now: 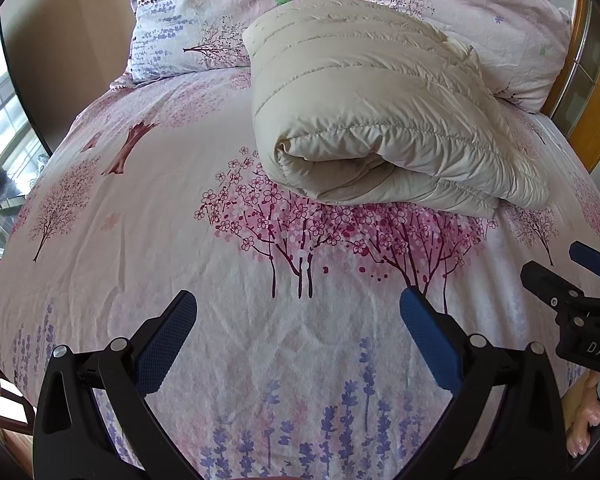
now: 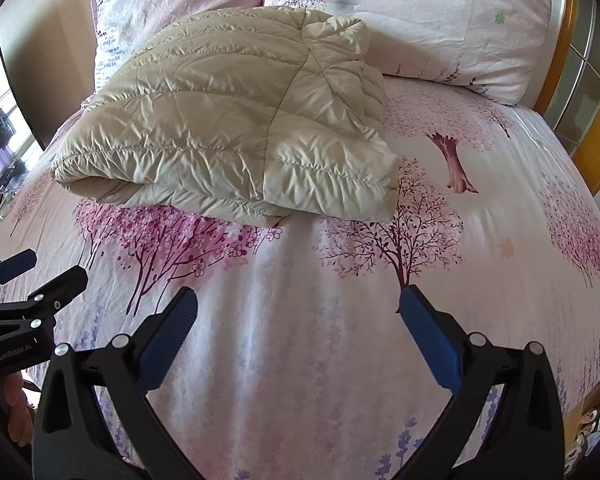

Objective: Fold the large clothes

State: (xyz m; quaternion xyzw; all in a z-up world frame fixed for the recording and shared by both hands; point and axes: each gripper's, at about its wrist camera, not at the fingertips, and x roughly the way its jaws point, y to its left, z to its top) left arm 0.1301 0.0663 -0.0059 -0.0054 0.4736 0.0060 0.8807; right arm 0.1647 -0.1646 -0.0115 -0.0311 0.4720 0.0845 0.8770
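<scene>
A beige quilted down jacket [image 1: 384, 112] lies folded into a thick bundle on the bed, its rolled edge facing me. In the right wrist view the same jacket [image 2: 228, 128] sits at upper left, with a folded flap on its right side. My left gripper [image 1: 298, 312] hovers open over the sheet, short of the jacket, nothing between its fingers. My right gripper [image 2: 298, 312] is also open and empty, well back from the bundle. Each gripper appears at the edge of the other's view: the right gripper [image 1: 576, 276] and the left gripper [image 2: 36, 272].
A pink floral bedsheet [image 1: 160, 240] covers the bed. Two pillows [image 1: 204, 12] [image 2: 440, 20] lie behind the jacket at the head. A wooden bed frame [image 2: 596, 120] runs along the right. A window [image 1: 4, 120] is at far left. A hand [image 1: 584, 420] holds the right gripper.
</scene>
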